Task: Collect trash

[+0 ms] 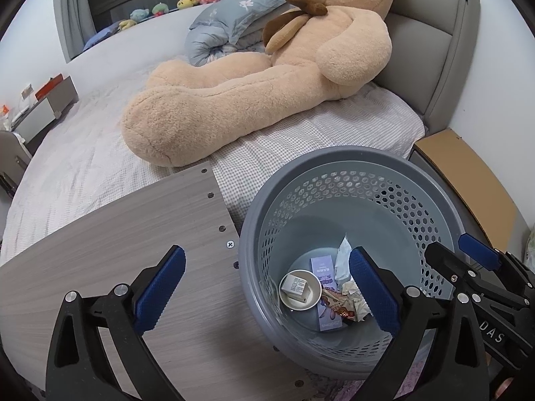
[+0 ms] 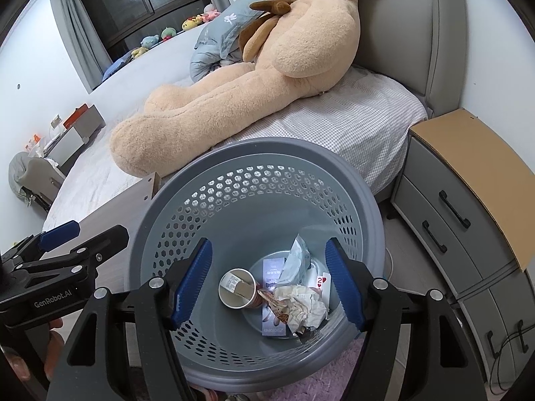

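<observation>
Both my grippers, left (image 1: 267, 292) and right (image 2: 269, 285), hover with jaws wide and empty. Between them, low in each frame, sits a grey bin (image 2: 351, 180) holding trash: cup (image 2: 236, 288), crumpled paper (image 2: 302, 305), purple box (image 1: 322, 272). Behind, upper frame, a teddy bear (image 2: 254, 77) lies on the bed (image 1: 83, 153).

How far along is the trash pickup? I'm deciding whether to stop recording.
Mostly done, it seems: a paper cup, purple box and crumpled wrappers lie in the grey bin. Both the left gripper and right gripper are open and empty. No loose trash is visible.
</observation>
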The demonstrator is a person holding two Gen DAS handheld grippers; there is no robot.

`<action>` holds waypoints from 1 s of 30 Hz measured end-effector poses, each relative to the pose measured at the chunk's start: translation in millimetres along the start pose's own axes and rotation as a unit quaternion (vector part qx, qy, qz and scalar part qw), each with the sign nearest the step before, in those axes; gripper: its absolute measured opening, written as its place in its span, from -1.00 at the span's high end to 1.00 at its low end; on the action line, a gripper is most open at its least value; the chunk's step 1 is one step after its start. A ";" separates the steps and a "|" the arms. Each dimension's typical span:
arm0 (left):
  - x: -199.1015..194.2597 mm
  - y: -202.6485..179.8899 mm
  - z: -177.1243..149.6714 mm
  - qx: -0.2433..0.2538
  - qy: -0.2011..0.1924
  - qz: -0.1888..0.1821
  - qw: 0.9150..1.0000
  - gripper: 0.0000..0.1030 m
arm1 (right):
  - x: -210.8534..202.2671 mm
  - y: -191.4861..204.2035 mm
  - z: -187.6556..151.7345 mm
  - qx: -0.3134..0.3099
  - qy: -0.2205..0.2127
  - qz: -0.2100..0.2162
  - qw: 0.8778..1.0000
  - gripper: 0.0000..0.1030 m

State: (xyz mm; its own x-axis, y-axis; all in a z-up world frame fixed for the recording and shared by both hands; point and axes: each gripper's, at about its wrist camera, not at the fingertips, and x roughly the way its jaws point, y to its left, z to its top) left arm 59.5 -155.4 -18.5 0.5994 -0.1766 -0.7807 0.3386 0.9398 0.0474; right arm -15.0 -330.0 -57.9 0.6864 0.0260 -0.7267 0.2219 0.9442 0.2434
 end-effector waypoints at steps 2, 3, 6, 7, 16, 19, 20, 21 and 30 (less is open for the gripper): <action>-0.8 0.2 -0.2 0.000 0.000 0.000 1.000 -0.87 | -0.1 0.0 0.0 0.000 0.000 0.000 1.000 -0.31; -0.7 0.1 -0.3 0.000 0.000 0.000 1.000 -0.87 | -0.4 0.0 0.1 0.001 -0.001 0.000 1.000 -0.31; -1.0 0.1 -0.2 0.000 0.000 0.000 1.000 -0.87 | -1.1 0.3 0.4 0.001 -0.001 0.000 1.000 -0.31; -1.1 0.0 -0.2 0.001 0.000 0.000 1.000 -0.87 | -0.8 0.3 0.1 0.000 -0.001 0.000 1.000 -0.31; -1.2 -1.2 -0.4 0.001 0.002 0.004 1.000 -0.87 | -1.2 0.4 0.1 0.001 -0.001 0.000 1.000 -0.31; 0.1 -1.8 -0.7 0.002 0.003 0.005 1.000 -0.87 | -1.6 0.5 0.6 0.001 -0.001 0.001 1.000 -0.31; 0.1 -1.9 -0.7 0.003 0.003 0.006 1.000 -0.87 | -2.1 0.7 0.9 0.001 -0.001 0.001 1.000 -0.31; 0.5 -2.0 -0.7 0.003 0.003 0.007 1.000 -0.87 | -2.7 1.0 1.1 0.001 -0.002 0.002 1.000 -0.31; 2.3 -3.1 -0.3 0.001 0.007 0.015 1.000 -0.88 | -3.9 2.6 1.5 0.001 -0.003 0.003 1.000 -0.31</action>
State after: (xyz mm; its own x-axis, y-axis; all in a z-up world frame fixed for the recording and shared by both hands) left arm 59.6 -158.6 -20.7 0.5994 -0.1448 -0.7872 0.3223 0.9439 0.0718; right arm -16.1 -328.1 -53.5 0.6924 0.0304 -0.7208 0.2181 0.9435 0.2493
